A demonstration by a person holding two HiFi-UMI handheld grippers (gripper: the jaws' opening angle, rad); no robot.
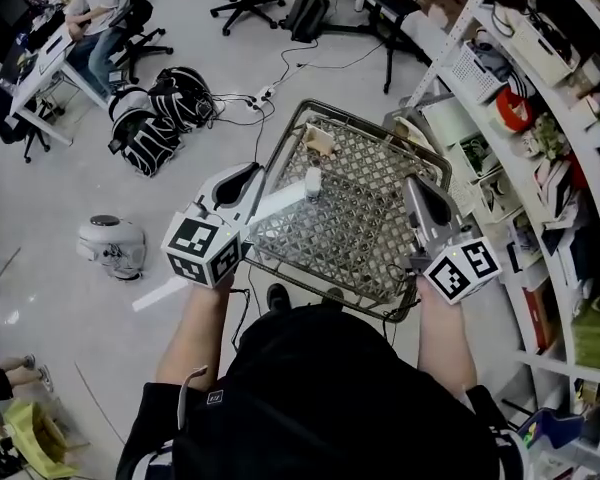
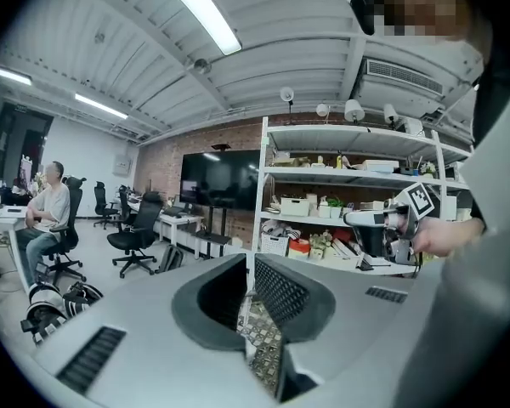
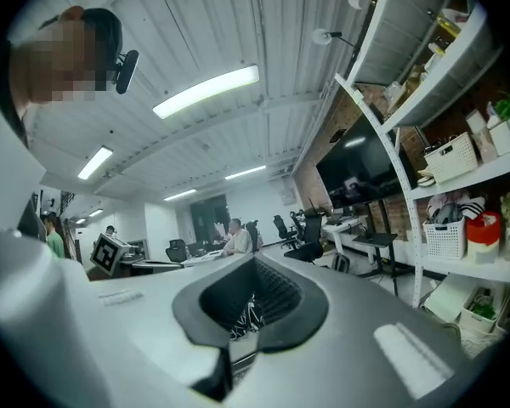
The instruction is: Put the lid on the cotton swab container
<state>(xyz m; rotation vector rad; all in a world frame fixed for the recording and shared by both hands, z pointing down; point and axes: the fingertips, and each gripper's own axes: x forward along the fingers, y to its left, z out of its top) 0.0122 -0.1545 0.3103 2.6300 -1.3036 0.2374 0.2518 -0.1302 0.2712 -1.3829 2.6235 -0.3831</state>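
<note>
A: Biggest first. What carries it all?
B: Mesh table [image 1: 385,303], a metal lattice top with a raised rim. The person stands at its near edge.

A: Grippers?
B: Left gripper [image 1: 248,180] is over the left edge and points inward. Its own view shows the jaws nearly together, just a slit with lattice behind it and nothing between. Right gripper [image 1: 415,188] is over the right side. Its jaws are drawn together too, and it's empty.

A: Where's the task's thing?
B: Cotton swab container [image 1: 313,181], a small white cylinder. It stands upright near the left edge, toward the far-left corner, just beyond the left gripper's tips and not touching them.

A: And the lid?
B: Can't pick it out for sure. A tan object [image 1: 320,140] lies at the far-left corner, behind the container. It's too small to say what it is.

A: How will it handle?
B: My read is a light, stiff plastic tub with smooth walls. It'd likely tip or skate on the open lattice if nudged. I'd open the jaws first, then pinch it low across the side wall to steady it. The lid is probably thin and slippery, so I'd take it by opposite rim edges, keep it level and press lightly.
</note>
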